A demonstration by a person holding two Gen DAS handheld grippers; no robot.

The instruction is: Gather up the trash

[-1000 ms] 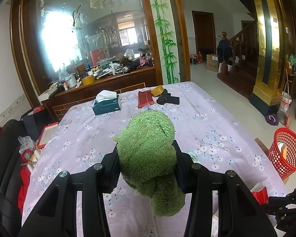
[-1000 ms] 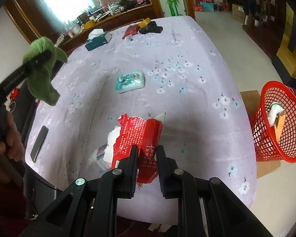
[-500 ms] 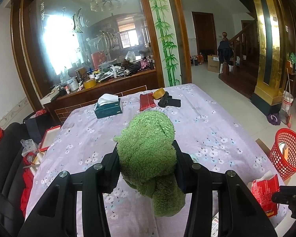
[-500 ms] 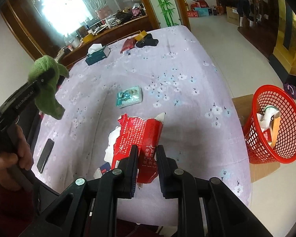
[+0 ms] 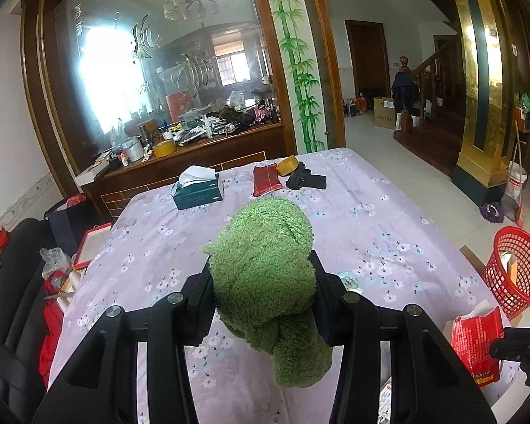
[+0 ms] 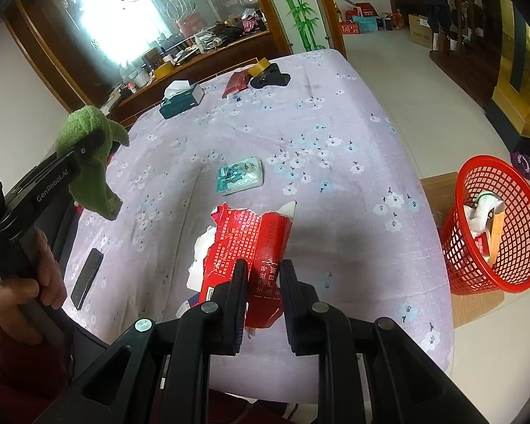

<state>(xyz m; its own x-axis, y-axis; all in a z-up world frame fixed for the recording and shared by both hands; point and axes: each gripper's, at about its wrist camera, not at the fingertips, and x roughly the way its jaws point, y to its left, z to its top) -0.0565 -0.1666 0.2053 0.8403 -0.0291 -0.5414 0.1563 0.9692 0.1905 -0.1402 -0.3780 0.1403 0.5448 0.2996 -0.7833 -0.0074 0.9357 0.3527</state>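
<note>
My right gripper (image 6: 263, 268) is shut on a torn red wrapper (image 6: 251, 243), held above the near edge of the table; the same wrapper (image 5: 477, 346) shows low at the right in the left wrist view. My left gripper (image 5: 261, 275) is shut on a fluffy green cloth (image 5: 265, 275), held above the table's left side; from the right wrist view that green cloth (image 6: 88, 155) hangs at the far left. A red mesh basket (image 6: 494, 226) stands on the floor to the right of the table, with some paper trash inside.
On the lilac flowered tablecloth (image 6: 300, 113) lie a small teal packet (image 6: 240, 175), white crumpled paper (image 6: 199, 258), a black phone (image 6: 86, 277), a teal tissue box (image 6: 180, 99), a dark red pouch (image 6: 235, 83), a tape roll and a black object. A cardboard sheet lies under the basket.
The right gripper has risen a little with the red wrapper, which now shows higher in the left wrist view. The left gripper and green cloth have stayed put.
</note>
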